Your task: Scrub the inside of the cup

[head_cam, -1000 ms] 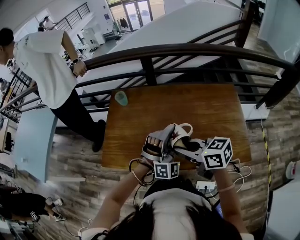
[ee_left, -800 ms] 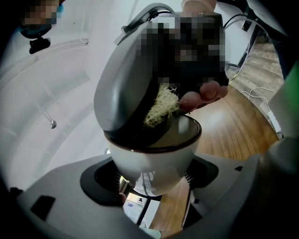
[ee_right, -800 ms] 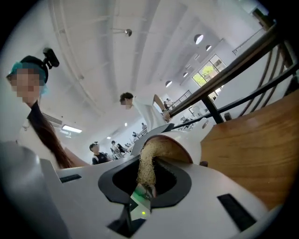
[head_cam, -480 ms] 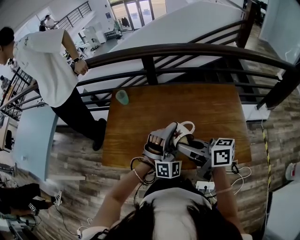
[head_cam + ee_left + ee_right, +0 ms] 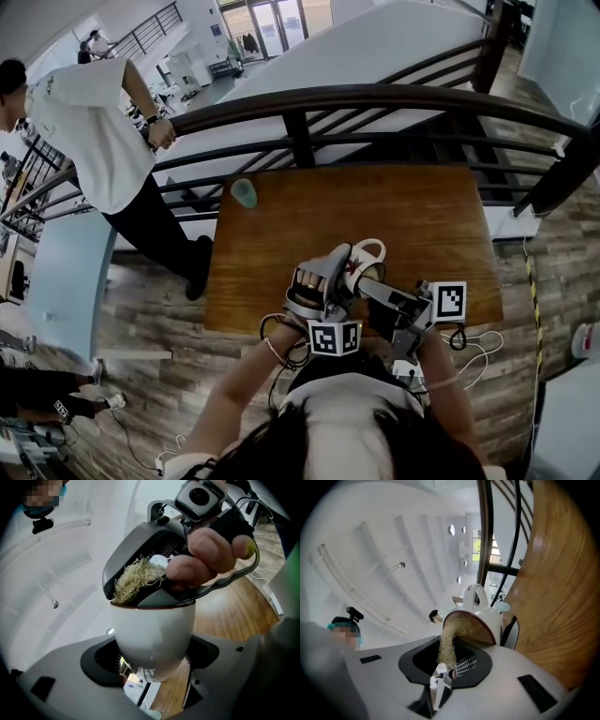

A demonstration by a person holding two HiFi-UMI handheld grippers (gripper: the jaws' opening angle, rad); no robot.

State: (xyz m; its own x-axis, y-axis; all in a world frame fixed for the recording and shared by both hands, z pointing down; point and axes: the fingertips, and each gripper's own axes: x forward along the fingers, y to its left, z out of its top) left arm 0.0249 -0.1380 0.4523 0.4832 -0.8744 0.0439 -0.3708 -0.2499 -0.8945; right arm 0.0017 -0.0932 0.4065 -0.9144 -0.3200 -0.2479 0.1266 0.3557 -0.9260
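Observation:
A white cup with a red mark and a handle is tilted above the near edge of the wooden table. My left gripper is shut on it; in the left gripper view the cup's body fills the gap between the jaws. My right gripper is shut on a straw-coloured fibrous scrubber, which reaches over the brown rim into the cup. The scrubber also shows at the cup's mouth under the right gripper's grey jaw. A hand holds that gripper.
A small teal cup stands at the table's far left corner. A dark metal railing runs behind the table. A person in a white shirt stands at the left by the railing. Cables lie near the table's right front.
The right gripper's marker cube has turned and shifted right and a little lower. The cup has tipped slightly upward in the left gripper. The scrubber stays at the cup's mouth.

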